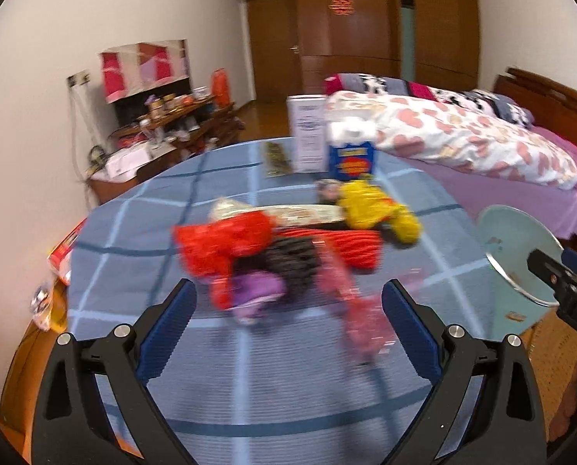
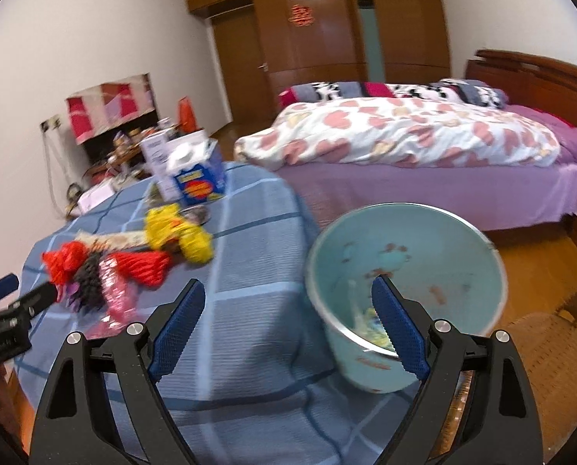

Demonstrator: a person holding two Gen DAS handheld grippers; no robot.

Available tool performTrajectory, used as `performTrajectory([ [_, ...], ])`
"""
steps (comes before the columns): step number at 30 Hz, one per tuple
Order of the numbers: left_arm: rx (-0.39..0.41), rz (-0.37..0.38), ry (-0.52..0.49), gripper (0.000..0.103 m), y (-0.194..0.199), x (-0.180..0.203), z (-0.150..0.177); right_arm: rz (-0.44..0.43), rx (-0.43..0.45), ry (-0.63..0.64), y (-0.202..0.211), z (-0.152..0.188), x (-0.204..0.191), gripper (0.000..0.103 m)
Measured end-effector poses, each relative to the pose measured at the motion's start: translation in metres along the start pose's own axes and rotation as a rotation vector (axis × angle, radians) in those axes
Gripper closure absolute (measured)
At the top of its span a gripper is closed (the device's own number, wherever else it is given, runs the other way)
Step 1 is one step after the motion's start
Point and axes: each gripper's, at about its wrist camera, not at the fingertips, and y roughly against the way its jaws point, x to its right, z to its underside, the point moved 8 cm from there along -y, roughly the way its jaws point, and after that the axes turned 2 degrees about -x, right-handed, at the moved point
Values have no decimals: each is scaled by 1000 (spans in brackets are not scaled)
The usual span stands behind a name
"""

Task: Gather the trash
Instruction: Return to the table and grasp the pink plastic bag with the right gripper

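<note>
Both grippers, left gripper (image 1: 288, 302) and right gripper (image 2: 288, 300), spread wide, empty; wrapper pile (image 1: 288, 248) blurred, bin (image 2: 404, 271) contents unclear

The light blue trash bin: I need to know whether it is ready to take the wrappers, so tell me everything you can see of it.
The light blue trash bin is a round, tapering bucket with a shiny metal-looking rim and small reddish marks inside. It is tilted, mouth open toward the camera, at the edge of the blue checked tablecloth. A little pale yellow and blue litter lies at its bottom. The right gripper is open, one finger over the rim; whether it touches is unclear.
</note>
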Motion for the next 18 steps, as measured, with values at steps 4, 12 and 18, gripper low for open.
performTrajectory([
  [4, -7, -53, 37, 9, -4, -33, 5, -52, -21, 41, -9, 2, -30, 16],
  [12, -20, -92, 100, 9, -11, -80, 12, -171, -69, 126, -29, 1, -88, 17],
  [18, -28, -114, 114, 9, -16, -101, 14, -241, -154, 234, -57, 15, -137, 21],
])
